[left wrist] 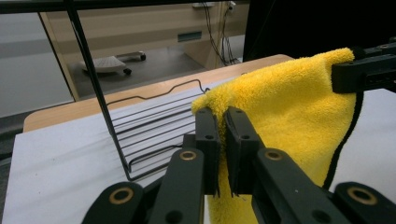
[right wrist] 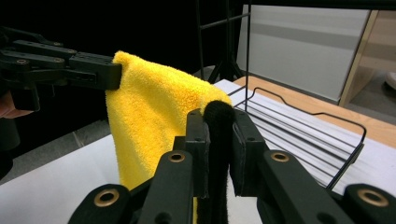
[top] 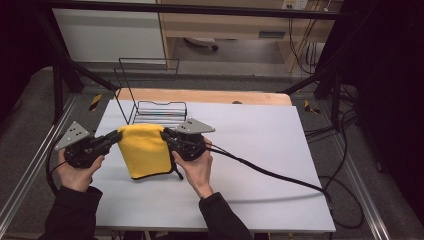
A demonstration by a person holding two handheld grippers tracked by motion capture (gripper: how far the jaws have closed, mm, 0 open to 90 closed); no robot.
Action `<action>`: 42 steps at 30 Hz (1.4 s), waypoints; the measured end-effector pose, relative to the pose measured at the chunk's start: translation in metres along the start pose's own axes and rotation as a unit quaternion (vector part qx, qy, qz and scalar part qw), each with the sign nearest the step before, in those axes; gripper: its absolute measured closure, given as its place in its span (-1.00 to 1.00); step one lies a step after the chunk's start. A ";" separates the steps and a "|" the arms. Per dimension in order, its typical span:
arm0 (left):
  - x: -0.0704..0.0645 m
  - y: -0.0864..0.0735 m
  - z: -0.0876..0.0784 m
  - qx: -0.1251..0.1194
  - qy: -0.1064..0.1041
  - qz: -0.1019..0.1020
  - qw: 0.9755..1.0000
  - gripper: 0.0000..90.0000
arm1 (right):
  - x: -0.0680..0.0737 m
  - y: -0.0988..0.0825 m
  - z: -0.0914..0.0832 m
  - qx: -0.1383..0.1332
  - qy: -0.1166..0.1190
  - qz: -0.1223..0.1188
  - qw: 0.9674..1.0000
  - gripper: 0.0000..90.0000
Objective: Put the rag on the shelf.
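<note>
Both grippers clamp the fluffy yellow microfibre cloth (top: 145,150) by its top corners, left gripper (top: 116,136), right gripper (top: 167,135). It hangs over the desk (top: 260,150) before the black wire rack (top: 157,111). Keep corners level and taut.

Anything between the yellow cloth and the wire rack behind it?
Nothing visible. The yellow cloth hangs between the left gripper and right gripper, each shut on a top corner. The wire rack sits just behind it on the table, with only bare tabletop between.
</note>
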State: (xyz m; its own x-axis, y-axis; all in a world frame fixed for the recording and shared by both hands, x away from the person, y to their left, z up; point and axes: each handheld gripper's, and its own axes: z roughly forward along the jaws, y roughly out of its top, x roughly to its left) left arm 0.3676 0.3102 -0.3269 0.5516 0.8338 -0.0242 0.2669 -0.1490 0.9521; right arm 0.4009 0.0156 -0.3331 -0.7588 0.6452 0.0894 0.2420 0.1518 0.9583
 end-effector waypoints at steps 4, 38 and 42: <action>-0.001 0.005 0.001 -0.009 -0.002 0.001 1.000 0.88 | 0.000 0.008 -0.004 -0.007 -0.005 -0.008 1.000 0.77; 0.011 0.082 0.003 -0.102 0.009 0.002 0.995 0.88 | -0.007 0.085 -0.017 -0.091 -0.029 -0.048 0.994 0.77; 0.012 0.092 0.003 -0.113 0.013 0.006 0.994 0.88 | -0.007 0.094 -0.016 -0.100 -0.034 -0.052 0.993 0.77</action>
State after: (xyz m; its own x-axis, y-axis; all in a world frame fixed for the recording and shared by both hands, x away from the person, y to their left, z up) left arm 0.4010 0.3054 -0.2407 0.5316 0.8470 -0.0068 0.0748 -0.0389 0.9964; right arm 0.4193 0.0127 -0.2395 -0.7296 0.6835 -0.0246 0.0344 0.0726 0.9968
